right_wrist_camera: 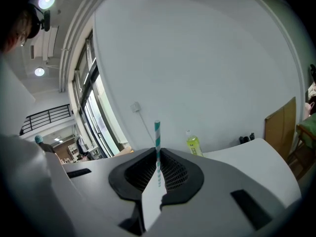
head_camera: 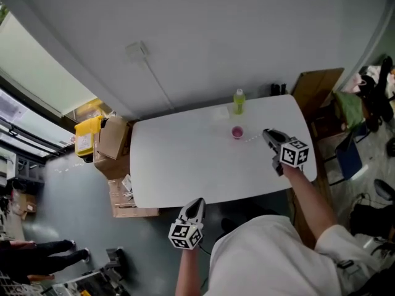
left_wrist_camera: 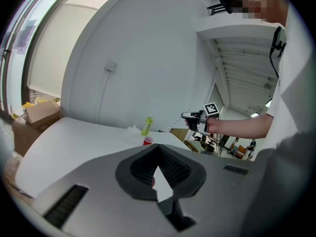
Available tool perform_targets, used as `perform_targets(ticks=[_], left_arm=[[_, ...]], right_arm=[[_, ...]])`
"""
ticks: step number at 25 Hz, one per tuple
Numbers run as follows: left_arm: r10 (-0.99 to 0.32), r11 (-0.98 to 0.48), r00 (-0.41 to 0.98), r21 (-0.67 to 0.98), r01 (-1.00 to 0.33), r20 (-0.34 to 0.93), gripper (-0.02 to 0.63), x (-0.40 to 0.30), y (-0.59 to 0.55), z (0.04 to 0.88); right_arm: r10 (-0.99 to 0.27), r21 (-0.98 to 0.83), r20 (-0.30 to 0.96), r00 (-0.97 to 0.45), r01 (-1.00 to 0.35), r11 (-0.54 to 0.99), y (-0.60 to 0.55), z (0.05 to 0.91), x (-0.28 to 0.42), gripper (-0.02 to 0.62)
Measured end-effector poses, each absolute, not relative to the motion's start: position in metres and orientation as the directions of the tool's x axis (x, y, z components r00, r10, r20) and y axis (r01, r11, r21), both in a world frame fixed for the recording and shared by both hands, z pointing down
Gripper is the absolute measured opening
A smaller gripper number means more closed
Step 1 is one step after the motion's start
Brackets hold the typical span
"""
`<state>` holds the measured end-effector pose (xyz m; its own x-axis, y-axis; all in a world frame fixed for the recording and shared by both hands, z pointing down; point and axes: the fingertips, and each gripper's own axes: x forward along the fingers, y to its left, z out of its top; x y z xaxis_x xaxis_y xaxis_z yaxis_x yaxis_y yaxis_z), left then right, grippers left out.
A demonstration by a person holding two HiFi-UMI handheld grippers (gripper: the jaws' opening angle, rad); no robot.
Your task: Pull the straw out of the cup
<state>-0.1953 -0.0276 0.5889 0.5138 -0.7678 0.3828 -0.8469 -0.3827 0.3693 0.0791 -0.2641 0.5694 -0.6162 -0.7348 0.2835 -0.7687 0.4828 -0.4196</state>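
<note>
Evidently the job is nearly over. The right gripper [head_camera: 266, 133] hangs just to the right of the small red plastic cup [head_camera: 237, 132], its jaws pinched shut on the teal-and-white striped paper straw [right_wrist_camera: 157, 137]. In the right gripper view the straw stands upright from between the pads. That grip suits a straight pull that neither bends the straw nor tips the cup.

From the left gripper view the straw [left_wrist_camera: 177, 123] shows as a thin line slanting down from the right gripper [left_wrist_camera: 185, 115]. It ends in the air, apart from the cup [left_wrist_camera: 148, 141], so I judge it free of the cup.

The left gripper [head_camera: 196, 201] waits well short of the cup, by the near edge of the white rounded table [head_camera: 185, 159]. Its jaws are together on nothing, and it seems to be kept back because the cup needs no steadying.

A yellow-green drinks bottle [head_camera: 239, 101] stands just behind the cup, with a pale crumpled scrap [head_camera: 220, 113] to the bottle's left. Both are clear of the pull.

Some things stay unsure:
- The right gripper view does not show the cup at all, since the gripper's own body covers it.
- That view also hides the straw's lower part behind the pads.
- In the head view the straw [head_camera: 253, 139] is only a faint dotted streak.
- Whether the cup holds liquid cannot be told.
</note>
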Motion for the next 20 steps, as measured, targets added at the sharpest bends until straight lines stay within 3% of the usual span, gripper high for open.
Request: perform_targets(ticks=[20], left_arm=[[-0.652,-0.584,0.696,0.386,-0.714,0.301,0.002,-0.159,0.050,0.565]], right_arm=[[-0.867,-0.437,0.196,-0.458,-0.832,0.340,-0.059,0.510,0.151,0.051]])
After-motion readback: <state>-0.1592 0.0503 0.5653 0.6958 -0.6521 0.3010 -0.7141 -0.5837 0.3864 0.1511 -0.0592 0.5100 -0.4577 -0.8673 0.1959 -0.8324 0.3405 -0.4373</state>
